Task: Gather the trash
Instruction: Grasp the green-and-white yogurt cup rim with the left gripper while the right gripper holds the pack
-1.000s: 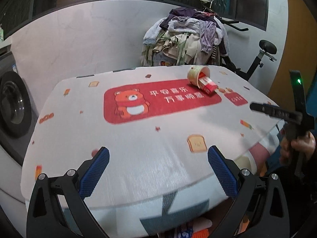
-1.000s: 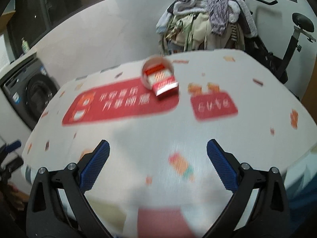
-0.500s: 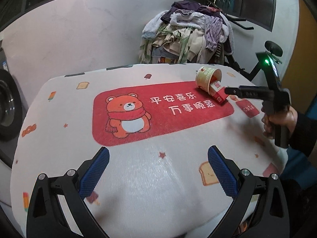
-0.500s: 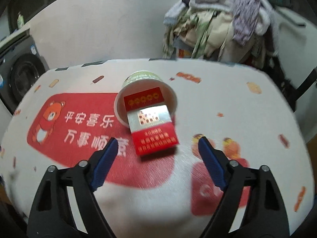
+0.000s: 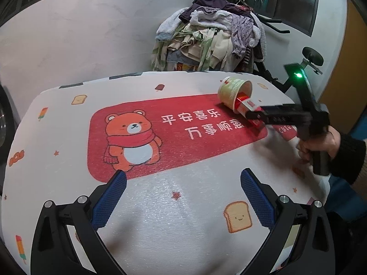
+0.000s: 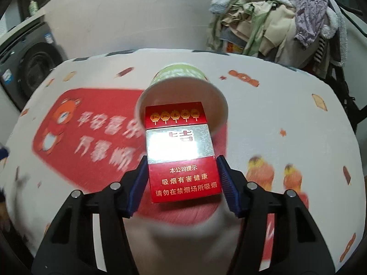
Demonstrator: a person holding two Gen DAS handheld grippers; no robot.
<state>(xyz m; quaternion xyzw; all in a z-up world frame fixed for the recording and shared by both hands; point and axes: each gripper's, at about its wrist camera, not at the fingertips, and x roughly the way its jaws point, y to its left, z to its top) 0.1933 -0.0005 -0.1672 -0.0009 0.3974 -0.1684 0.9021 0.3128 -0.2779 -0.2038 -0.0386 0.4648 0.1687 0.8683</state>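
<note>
In the right wrist view a washing machine point(image 6: 27, 68) stands at the far left, the table cover point(image 6: 286, 105) fills the middle, and a heap of clothes point(image 6: 275, 20) sits upper right. At centre lies a red cigarette pack point(image 6: 183, 160), its top end tucked into the mouth of a tipped paper cup point(image 6: 181, 87). The right gripper point(image 6: 182, 181) straddles the pack's lower half; its jaws have just been closing and now stand narrow, the blue pads just beside the pack's long edges, though whether they already press I cannot tell. To do this well, I would close squarely on both long sides, low on the pack, then draw it back out of the cup without rolling the cup away. The left wrist view shows what this one hides: the left gripper point(image 5: 183, 197) at lower centre, jaws wide and empty over bare cloth, and, at right, the hand point(image 5: 321, 144) carrying the right tool from the side, its fingers level with the pack.
</note>
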